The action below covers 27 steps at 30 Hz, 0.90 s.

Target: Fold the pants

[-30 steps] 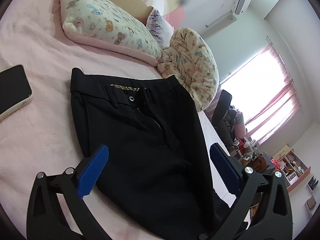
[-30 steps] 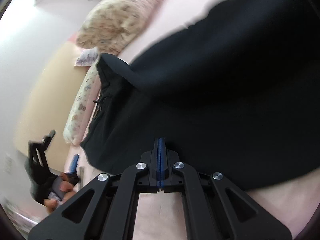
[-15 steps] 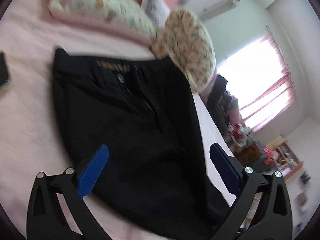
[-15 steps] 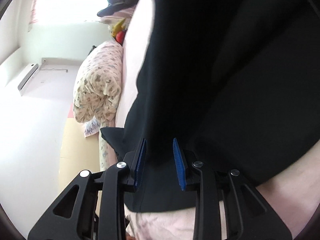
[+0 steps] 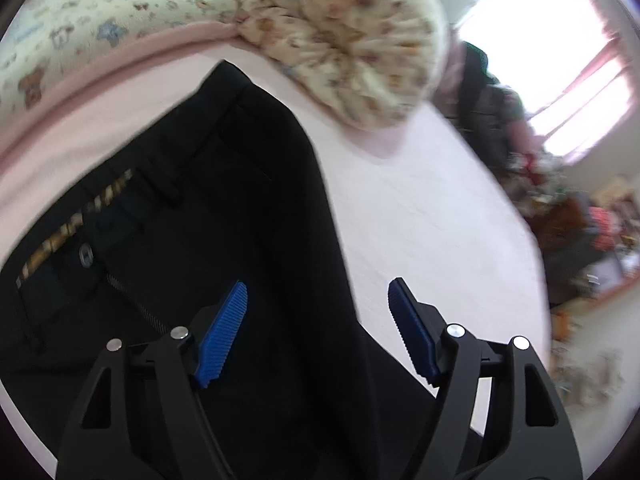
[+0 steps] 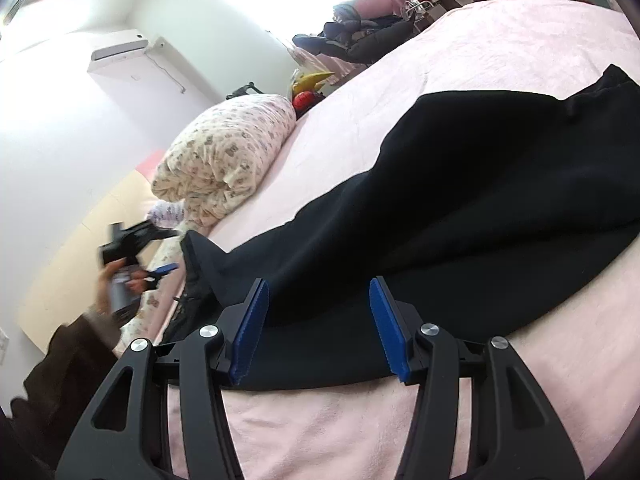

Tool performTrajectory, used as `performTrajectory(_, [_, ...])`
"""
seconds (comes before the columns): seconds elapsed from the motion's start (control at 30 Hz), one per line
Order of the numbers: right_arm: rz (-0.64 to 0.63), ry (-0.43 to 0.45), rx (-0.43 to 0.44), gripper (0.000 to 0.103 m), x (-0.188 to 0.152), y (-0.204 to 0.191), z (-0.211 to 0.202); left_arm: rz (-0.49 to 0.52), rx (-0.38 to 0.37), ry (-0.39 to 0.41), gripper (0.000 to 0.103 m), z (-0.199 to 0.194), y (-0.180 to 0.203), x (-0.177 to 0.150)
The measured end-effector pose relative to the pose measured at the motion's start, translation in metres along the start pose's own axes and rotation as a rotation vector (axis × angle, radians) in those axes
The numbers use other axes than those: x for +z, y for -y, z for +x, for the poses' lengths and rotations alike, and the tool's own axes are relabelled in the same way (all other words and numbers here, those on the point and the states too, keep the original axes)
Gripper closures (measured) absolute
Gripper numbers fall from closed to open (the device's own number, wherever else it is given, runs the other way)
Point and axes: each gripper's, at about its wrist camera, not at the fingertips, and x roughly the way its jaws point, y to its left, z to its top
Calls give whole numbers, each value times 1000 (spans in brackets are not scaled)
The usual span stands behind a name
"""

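Note:
Black pants (image 5: 224,216) lie on a pink bed, waistband with a striped lining and button toward the pillows. My left gripper (image 5: 316,320) is open, low over the right side of the waist area, its jaws either side of the pants' right edge. In the right wrist view the pants (image 6: 460,208) lie across the bed with one leg laid over the other. My right gripper (image 6: 318,322) is open and empty, over the near edge of the cloth. The left gripper (image 6: 160,270) shows at the waistband, in a hand.
A printed pillow (image 5: 92,36) and a rolled floral quilt (image 5: 348,40) lie just beyond the waistband. The quilt (image 6: 224,160) also shows in the right wrist view. The pink bedsheet (image 6: 520,52) stretches to the right. Cluttered furniture (image 5: 572,220) stands past the bed's far side.
My right gripper has opened from shut and let the cloth go onto the bed. My left gripper has moved forward toward the waistband's right side, jaws somewhat narrower.

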Motion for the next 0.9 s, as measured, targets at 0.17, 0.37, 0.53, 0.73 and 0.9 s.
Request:
performTrajectory(0.17, [-11,-19,-25,48,5,0,16,-102,60,65,30,38,-6,24])
performTrajectory(0.37, [51,-83,-49,48,-1,4,55,-100,69,70,94,64,-10,32])
performTrajectory(0.53, [42,-84,-36,48,-3,-2,61,-169,13,121,99,44,-32,22])
performTrajectory(0.73, [93,-63,-14,48,1,2,58,-223,-49,163,99,-10,-56,6])
performTrajectory(0.9, [207,-57,55,48,6,18,56,-190,-55,185,99,-56,-67,-12])
